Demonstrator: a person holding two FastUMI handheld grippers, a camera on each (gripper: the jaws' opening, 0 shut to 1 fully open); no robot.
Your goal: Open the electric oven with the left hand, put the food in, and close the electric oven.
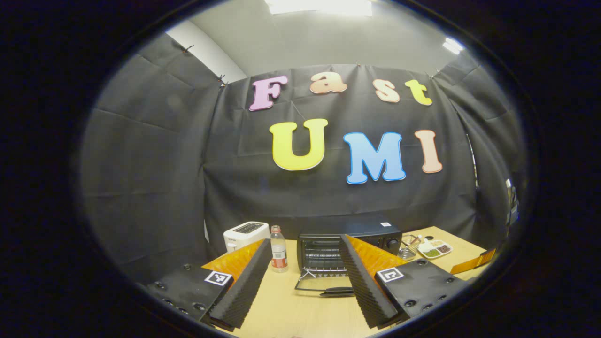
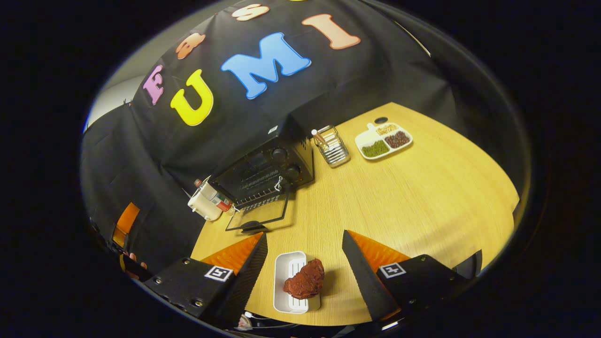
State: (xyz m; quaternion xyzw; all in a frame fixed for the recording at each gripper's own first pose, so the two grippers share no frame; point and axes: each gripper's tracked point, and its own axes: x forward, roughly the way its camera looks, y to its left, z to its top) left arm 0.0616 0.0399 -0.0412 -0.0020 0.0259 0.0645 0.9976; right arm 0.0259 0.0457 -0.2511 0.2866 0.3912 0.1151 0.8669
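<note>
In the left gripper view, the left gripper (image 1: 305, 277) is held wide and empty above the table (image 1: 291, 312), and the electric oven (image 1: 350, 244) is seen straight ahead between its fingers with the door (image 1: 324, 284) already dropped flat toward the gripper; a bottle (image 1: 279, 256) and a toaster (image 1: 245, 234) stand just left of it, and no label is large enough to be read. In the right gripper view, the right gripper (image 2: 305, 263) is spread wide with nothing gripped, and the food (image 2: 305, 280), a dark red lump half on a small white tray (image 2: 287, 265), lies directly between its fingers, the tray's long axis running along them, so this hand is judged nearer for the pick, while the oven lies well ahead and to the left.
</note>
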